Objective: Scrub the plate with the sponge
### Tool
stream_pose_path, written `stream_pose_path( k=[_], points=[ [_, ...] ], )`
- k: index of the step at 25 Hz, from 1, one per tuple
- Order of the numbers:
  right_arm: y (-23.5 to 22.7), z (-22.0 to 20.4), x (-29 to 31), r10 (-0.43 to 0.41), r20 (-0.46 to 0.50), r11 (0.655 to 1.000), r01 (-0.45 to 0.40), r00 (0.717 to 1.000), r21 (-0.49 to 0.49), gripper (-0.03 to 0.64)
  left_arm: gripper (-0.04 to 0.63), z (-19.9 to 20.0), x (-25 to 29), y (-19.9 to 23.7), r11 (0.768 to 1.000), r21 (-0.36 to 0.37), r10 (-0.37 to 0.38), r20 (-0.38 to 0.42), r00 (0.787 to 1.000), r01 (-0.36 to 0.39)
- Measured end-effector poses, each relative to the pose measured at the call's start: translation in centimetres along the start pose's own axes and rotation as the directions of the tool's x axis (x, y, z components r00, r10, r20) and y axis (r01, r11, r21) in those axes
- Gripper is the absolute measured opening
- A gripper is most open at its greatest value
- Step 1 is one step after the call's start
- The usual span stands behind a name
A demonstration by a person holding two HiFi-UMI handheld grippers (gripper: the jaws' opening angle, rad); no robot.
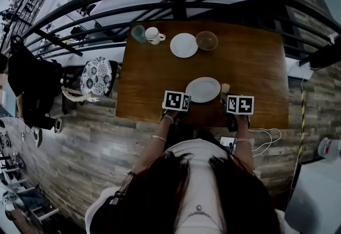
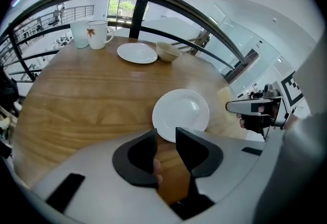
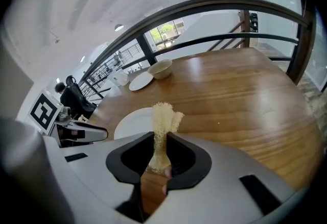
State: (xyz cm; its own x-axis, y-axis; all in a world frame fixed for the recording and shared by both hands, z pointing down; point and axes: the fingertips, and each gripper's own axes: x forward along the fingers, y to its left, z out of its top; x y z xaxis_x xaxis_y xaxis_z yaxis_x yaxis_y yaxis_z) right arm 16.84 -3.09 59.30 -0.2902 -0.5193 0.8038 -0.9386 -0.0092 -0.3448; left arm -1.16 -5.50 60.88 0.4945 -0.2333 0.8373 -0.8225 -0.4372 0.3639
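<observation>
Resting bare on the wooden table [image 1: 256,67], the white plate [image 1: 202,89] lay at the left gripper's [image 2: 166,139] parted jaws. Behind stood a bare second plate [image 1: 184,45], a bowl [image 1: 206,40], a mug [image 1: 154,35] and a cup [image 1: 138,33]. The right gripper [image 3: 161,141] pinched the yellow sponge [image 3: 164,118] beside the white plate.

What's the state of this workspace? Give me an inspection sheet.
Surface: wooden table, no spills seen.
Job's things: white plate near front edge; sponge in the right hand-held gripper.
Clutter: second plate, bowl, mug, teal cup at far edge.
Grippers: left hand-held gripper open, empty, by the plate's rim; right shut on sponge.
Cables: white cable on floor.
Surroundings: dark railing, patterned chair, plank floor.
</observation>
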Motion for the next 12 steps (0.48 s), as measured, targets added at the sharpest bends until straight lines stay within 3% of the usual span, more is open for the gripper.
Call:
stream_pose_path(
  k=[12],
  points=[
    [0.2,-0.7,-2.1,0.005,0.041,0.999,-0.003,0.999,-0.054,0.092,0.118,-1.5,-2.3,-1.0,0.999,-0.018,0.041,0.071,0.997,-0.040]
  ],
)
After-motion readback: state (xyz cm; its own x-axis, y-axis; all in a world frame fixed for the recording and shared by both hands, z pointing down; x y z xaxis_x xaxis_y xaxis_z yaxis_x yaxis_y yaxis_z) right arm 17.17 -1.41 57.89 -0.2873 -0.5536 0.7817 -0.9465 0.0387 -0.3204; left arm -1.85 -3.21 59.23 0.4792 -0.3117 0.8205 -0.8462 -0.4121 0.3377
